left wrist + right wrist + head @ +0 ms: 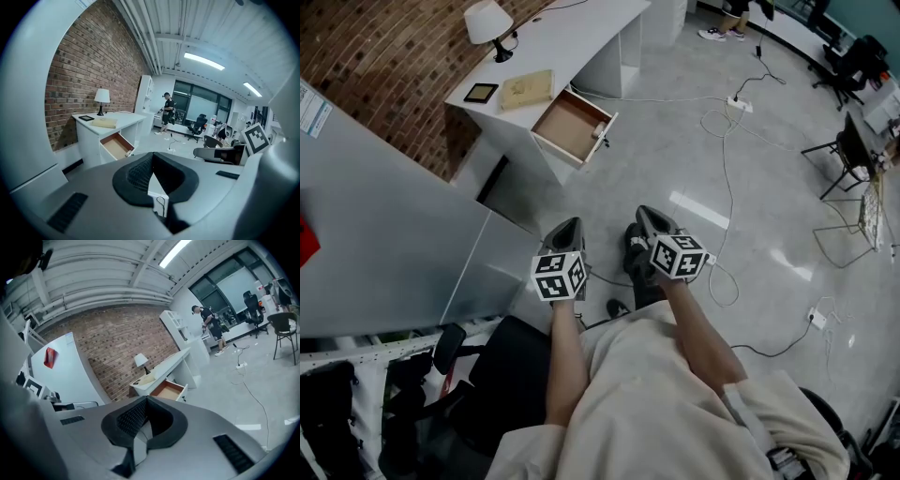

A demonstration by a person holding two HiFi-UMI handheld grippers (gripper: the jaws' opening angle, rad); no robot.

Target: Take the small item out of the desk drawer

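1. Your desk (581, 37) stands well apart from both grippers.
2. Its drawer (572, 124) hangs open. The small item inside can't be made out; it is probably light, so pinch it gently across its middle.
3. Your left gripper (568, 227) and right gripper (651, 217) have their jaws together and hold nothing.

Unclear or cut off

Too small to name: pale bit (600, 131) on the front of the open drawer (572, 127), dark flat thing (480, 92) on the desk (581, 37). Cut off by the top edge: distant person (733, 11). Too small in both gripper views: the drawer's inside.
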